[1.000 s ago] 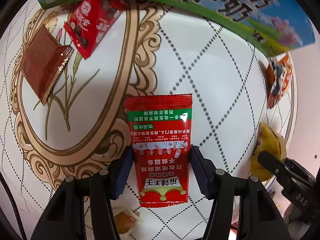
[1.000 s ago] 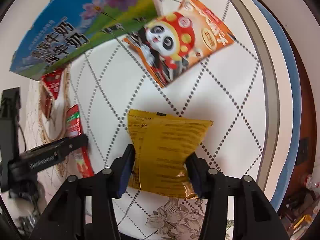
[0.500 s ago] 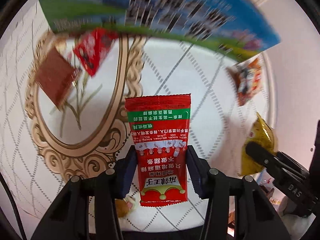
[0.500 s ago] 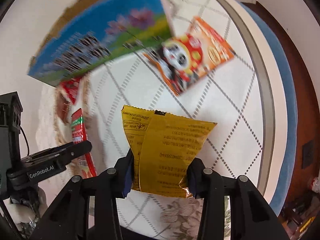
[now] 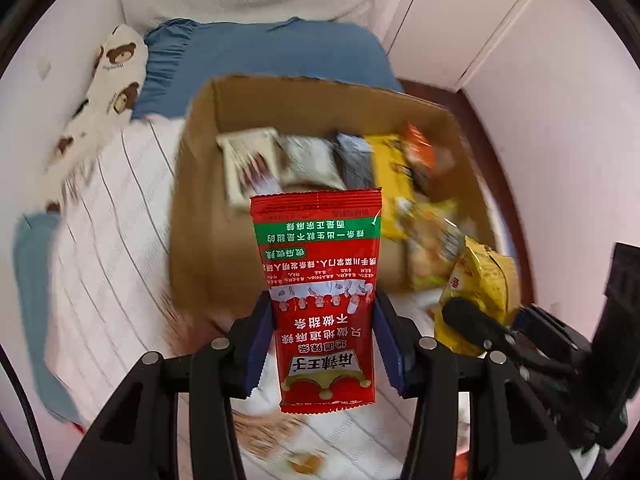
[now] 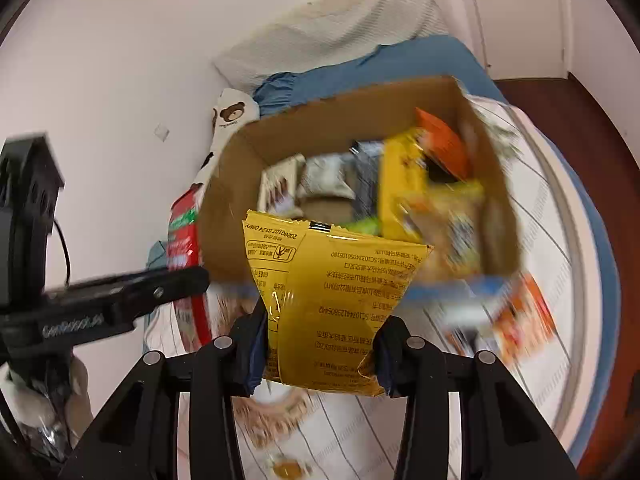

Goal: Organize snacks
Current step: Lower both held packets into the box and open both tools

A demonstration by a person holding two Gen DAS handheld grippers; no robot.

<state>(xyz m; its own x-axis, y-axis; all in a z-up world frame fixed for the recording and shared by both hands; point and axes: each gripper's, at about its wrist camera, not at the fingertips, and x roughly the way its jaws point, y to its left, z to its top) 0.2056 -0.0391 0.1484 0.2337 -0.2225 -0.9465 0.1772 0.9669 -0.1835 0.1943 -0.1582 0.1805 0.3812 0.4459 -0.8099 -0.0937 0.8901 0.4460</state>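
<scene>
Packets fill the open cardboard box (image 5: 200, 208), blurred beyond reading. In front of the box, the left gripper (image 5: 324, 340) is clenched on a red sachet (image 5: 318, 280) with a green band and upside-down white print. Beside it, also just short of the box's near wall, the right gripper (image 6: 320, 344) grasps a yellow packet (image 6: 336, 300), crinkled, its back text inverted. Both packets' lower edges hide the surface beneath.
</scene>
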